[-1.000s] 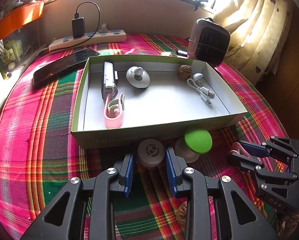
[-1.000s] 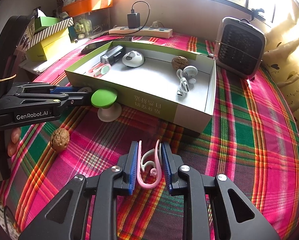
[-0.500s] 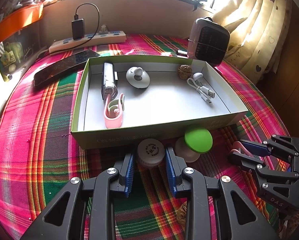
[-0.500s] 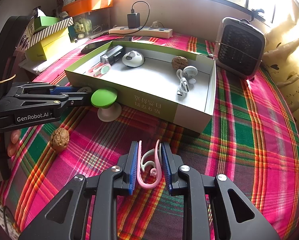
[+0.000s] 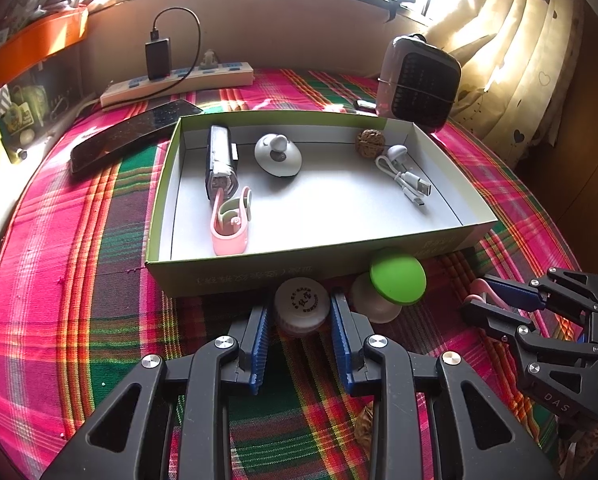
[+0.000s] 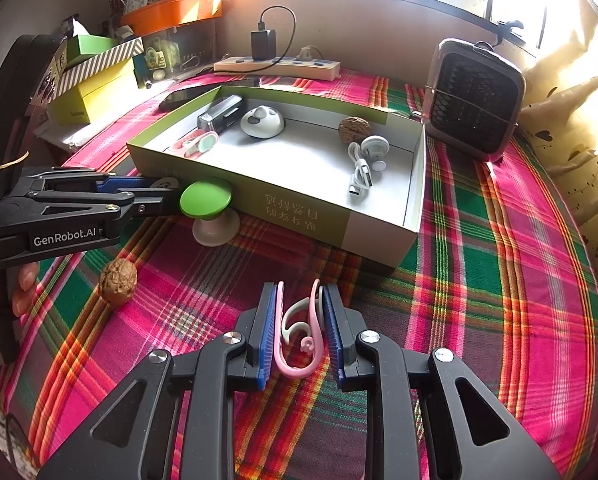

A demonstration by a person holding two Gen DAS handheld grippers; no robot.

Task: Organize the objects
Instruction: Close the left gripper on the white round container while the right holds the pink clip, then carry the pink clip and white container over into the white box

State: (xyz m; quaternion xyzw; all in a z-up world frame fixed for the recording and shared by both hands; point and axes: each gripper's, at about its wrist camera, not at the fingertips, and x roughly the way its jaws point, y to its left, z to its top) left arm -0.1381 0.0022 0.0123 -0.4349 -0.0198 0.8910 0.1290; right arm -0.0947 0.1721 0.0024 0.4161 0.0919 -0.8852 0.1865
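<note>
A green-rimmed shallow box (image 5: 299, 276) (image 6: 299, 216) lies on the plaid cloth. It holds a pink clip (image 5: 229, 220), a silver bar, a white dome, a walnut and a white cable. My left gripper (image 5: 301, 312) is shut on a white round cap (image 5: 302, 306) just in front of the box. My right gripper (image 6: 299, 328) is shut on a pink ear-hook clip (image 6: 299, 336) in front of the box's near corner. A green-topped knob (image 5: 397, 276) (image 6: 207, 200) stands beside the left gripper.
A loose walnut (image 6: 117, 280) lies on the cloth near the left gripper. A small grey heater (image 6: 475, 100) stands right of the box. A power strip (image 5: 179, 80) and a black phone (image 5: 131, 136) lie behind it. Stacked boxes (image 6: 95, 76) sit at far left.
</note>
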